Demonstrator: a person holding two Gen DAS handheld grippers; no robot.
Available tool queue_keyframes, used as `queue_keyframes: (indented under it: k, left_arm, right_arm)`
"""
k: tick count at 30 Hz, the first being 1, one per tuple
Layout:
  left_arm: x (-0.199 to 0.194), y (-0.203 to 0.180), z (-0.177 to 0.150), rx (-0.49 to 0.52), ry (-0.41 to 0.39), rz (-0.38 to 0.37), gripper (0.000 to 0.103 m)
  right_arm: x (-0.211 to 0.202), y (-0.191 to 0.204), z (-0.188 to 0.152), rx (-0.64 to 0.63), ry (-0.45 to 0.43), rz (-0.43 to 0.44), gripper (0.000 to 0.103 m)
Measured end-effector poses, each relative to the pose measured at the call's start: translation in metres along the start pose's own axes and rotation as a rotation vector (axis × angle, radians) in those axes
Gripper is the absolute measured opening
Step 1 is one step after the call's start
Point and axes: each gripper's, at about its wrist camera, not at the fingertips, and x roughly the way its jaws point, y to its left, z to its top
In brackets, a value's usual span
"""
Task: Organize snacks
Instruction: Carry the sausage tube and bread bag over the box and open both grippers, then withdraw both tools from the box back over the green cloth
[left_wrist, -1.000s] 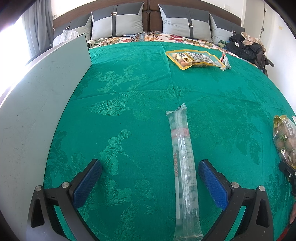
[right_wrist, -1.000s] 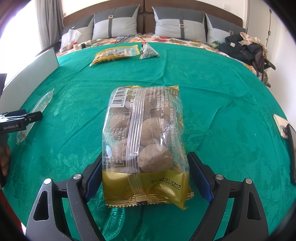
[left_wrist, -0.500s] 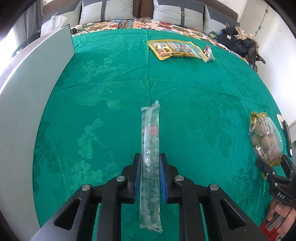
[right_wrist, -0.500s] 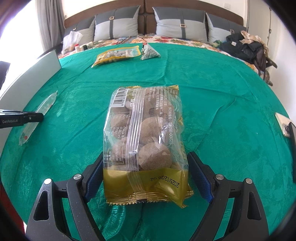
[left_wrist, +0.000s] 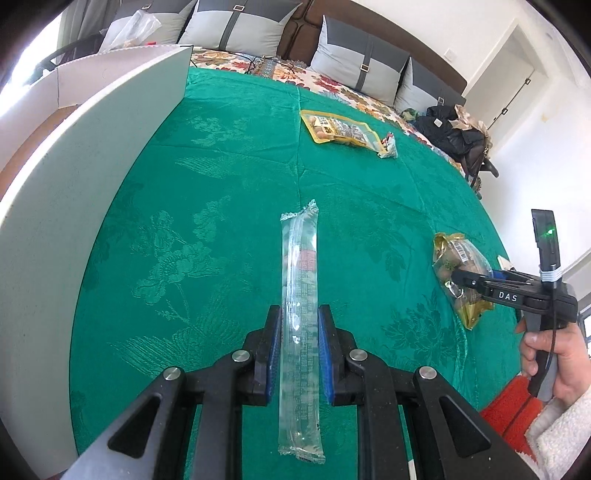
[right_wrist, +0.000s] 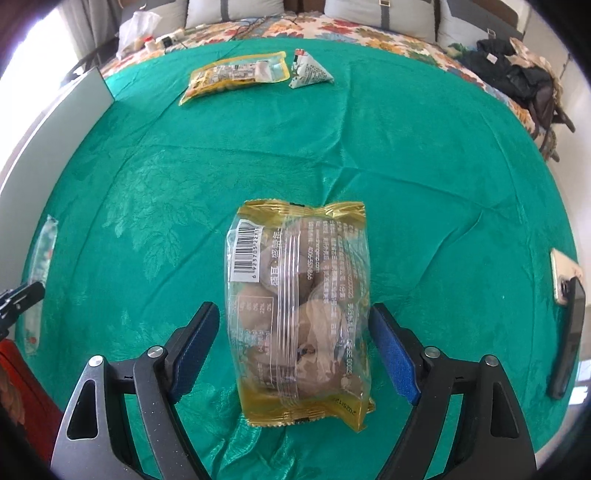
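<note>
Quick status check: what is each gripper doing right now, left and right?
Left gripper: shut on the long clear snack tube.
Right gripper: jaws just closing around the gold-edged bag of round cakes; gaps show at both pads, so still open.

Glossy clear plastic tube wrapper (left_wrist: 299, 325), shiny gold-edged film bag (right_wrist: 299, 314), matt damask-woven green cloth (left_wrist: 221, 184)

A green patterned bedspread (right_wrist: 332, 155) is spread over the bed; a yellow snack pouch (right_wrist: 236, 74) and small triangular packet (right_wrist: 308, 70) are left lying near the pillows.
</note>
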Motion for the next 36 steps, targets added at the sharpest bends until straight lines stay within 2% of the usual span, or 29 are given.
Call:
queue_keyframes:
  k: [1, 6, 9, 11, 13, 15, 17, 20, 21, 22, 23, 24, 25, 27, 30, 31, 33, 36]
  left_arm:
    - [-0.009, 0.002, 0.0, -0.007, -0.014, -0.011, 0.018]
    - [-0.05, 0.02, 0.008, -0.109, -0.082, -0.097, 0.018]
    - [-0.087, 0.034, 0.026, -0.143, -0.166, -0.122, 0.018]
    - [-0.115, 0.051, 0.038, -0.164, -0.224, -0.107, 0.018]
    - [-0.14, 0.075, 0.049, -0.189, -0.266, -0.058, 0.018]
    - [-0.161, 0.106, 0.055, -0.217, -0.297, 0.026, 0.018]
    - [-0.174, 0.142, 0.056, -0.257, -0.3, 0.12, 0.018]
    - [-0.18, 0.189, 0.05, -0.292, -0.268, 0.3, 0.021]
    - [-0.179, 0.204, 0.043, -0.309, -0.242, 0.365, 0.033]
    - [-0.178, 0.216, 0.038, -0.328, -0.224, 0.399, 0.042]
    - [-0.176, 0.227, 0.029, -0.353, -0.216, 0.419, 0.061]
    - [-0.18, 0.236, 0.019, -0.38, -0.222, 0.43, 0.071]
    - [-0.185, 0.241, 0.01, -0.405, -0.237, 0.434, 0.073]
    - [-0.193, 0.245, -0.007, -0.431, -0.269, 0.415, 0.079]
    - [-0.195, 0.237, -0.019, -0.439, -0.299, 0.386, 0.079]
    - [-0.195, 0.228, -0.02, -0.426, -0.306, 0.373, 0.079]
    - [-0.195, 0.207, -0.013, -0.381, -0.32, 0.352, 0.079]
    - [-0.191, 0.159, 0.002, -0.284, -0.334, 0.296, 0.079]
  right_arm:
    - [-0.003, -0.001, 0.0, 0.017, -0.005, 0.01, 0.061]
    - [-0.027, 0.015, -0.003, 0.063, -0.037, 0.105, 0.06]
    - [-0.053, 0.056, 0.01, 0.048, -0.074, 0.241, 0.06]
    - [-0.076, 0.097, 0.028, 0.006, -0.125, 0.333, 0.06]
    - [-0.102, 0.145, 0.047, -0.046, -0.175, 0.434, 0.06]
    - [-0.123, 0.195, 0.063, -0.092, -0.21, 0.544, 0.06]
    - [-0.138, 0.246, 0.074, -0.149, -0.221, 0.634, 0.061]
    - [-0.145, 0.318, 0.078, -0.237, -0.222, 0.706, 0.062]
    - [-0.143, 0.338, 0.077, -0.261, -0.218, 0.73, 0.065]
    - [-0.138, 0.355, 0.074, -0.281, -0.201, 0.753, 0.069]
    - [-0.13, 0.369, 0.07, -0.3, -0.167, 0.774, 0.073]
    - [-0.12, 0.377, 0.066, -0.312, -0.131, 0.782, 0.075]
    - [-0.111, 0.378, 0.058, -0.316, -0.106, 0.774, 0.075]
    - [-0.097, 0.364, 0.044, -0.31, -0.115, 0.756, 0.075]
    - [-0.086, 0.307, 0.024, -0.283, -0.198, 0.71, 0.075]
    - [-0.079, 0.283, 0.018, -0.275, -0.227, 0.668, 0.075]
    - [-0.059, 0.233, 0.004, -0.274, -0.265, 0.524, 0.077]
    - [-0.016, 0.146, -0.013, -0.241, -0.251, 0.247, 0.077]
